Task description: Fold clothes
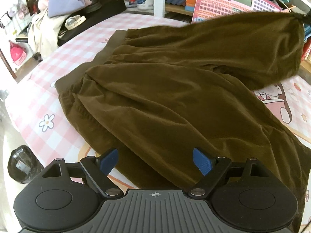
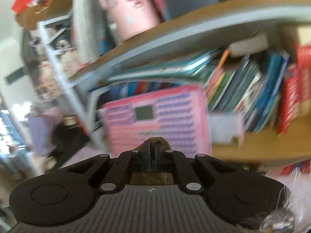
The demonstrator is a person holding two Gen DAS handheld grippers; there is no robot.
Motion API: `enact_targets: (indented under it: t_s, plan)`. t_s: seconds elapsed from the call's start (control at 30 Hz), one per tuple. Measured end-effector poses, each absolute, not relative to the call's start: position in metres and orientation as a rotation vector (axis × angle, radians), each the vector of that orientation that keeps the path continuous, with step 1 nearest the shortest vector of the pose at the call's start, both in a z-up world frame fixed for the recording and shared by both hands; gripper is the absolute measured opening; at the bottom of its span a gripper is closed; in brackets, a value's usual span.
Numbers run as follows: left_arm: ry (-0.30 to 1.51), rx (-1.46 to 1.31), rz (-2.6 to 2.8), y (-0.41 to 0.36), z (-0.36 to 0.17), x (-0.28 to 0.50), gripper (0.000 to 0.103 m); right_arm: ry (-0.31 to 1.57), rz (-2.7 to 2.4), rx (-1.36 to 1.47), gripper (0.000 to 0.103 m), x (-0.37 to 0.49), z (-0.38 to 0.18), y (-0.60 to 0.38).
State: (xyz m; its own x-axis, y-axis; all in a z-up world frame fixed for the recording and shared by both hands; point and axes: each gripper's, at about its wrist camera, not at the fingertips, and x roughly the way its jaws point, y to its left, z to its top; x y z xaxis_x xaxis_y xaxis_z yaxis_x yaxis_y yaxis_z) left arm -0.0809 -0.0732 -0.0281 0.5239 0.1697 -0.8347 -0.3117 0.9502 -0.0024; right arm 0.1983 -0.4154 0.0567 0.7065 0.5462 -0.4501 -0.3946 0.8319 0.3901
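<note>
On the table (image 1: 48,89), right tool (image 2: 152,147) pinches trousers (image 1: 155,97).

The olive trousers (image 1: 155,89) cover most of the pink checked tablecloth (image 1: 58,58), leaving bare strips along its left edge and far side. A black case (image 1: 93,17) with clutter crowds the far-left corner; the bookshelf (image 2: 175,35) and pink keyboard toy (image 1: 233,0) wall off the back.

Left wrist view: daylight is lighting the scene evenly; focus is holding sharp on the brown trousers (image 1: 165,89), fisheye bending the edges around them. Right wrist view: heavy motion blur is smearing the bookshelf (image 2: 175,44); glare is whitening the window far left of it.
</note>
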Motion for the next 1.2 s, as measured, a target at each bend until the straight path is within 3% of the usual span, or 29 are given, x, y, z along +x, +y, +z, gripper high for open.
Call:
enact_targets:
  t_s: [0.07, 0.17, 0.3, 0.43, 0.63, 0.87, 1.2]
  plan:
    - [0.973, -0.154, 0.280, -0.073, -0.026, -0.081, 0.087, 0.631, 0.496, 0.227, 0.005, 0.204, 0.043, -0.412]
    - [0.967, -0.132, 0.254, -0.076, -0.022, -0.083, 0.087, 0.699, 0.444, 0.155, 0.021, 0.213, 0.023, -0.408]
    - [0.956, -0.115, 0.259, -0.075, -0.019, -0.096, 0.088, 0.788, 0.373, 0.058, 0.027, 0.225, -0.004, -0.402]
    - [0.964, -0.155, 0.288, -0.064, -0.023, -0.098, 0.088, 0.874, 0.300, -0.040, 0.027, 0.237, -0.032, -0.395]
    - [0.949, -0.153, 0.261, -0.067, -0.022, -0.091, 0.088, 0.943, 0.304, -0.119, 0.025, 0.186, -0.057, -0.382]
    - [0.907, -0.116, 0.230, -0.066, -0.014, -0.094, 0.088, 0.983, 0.210, -0.218, 0.024, 0.161, -0.050, -0.392]
    - [0.747, -0.169, 0.195, 0.014, 0.018, -0.052, 0.086, 0.847, 0.200, -0.123, 0.042, 0.097, -0.005, -0.401]
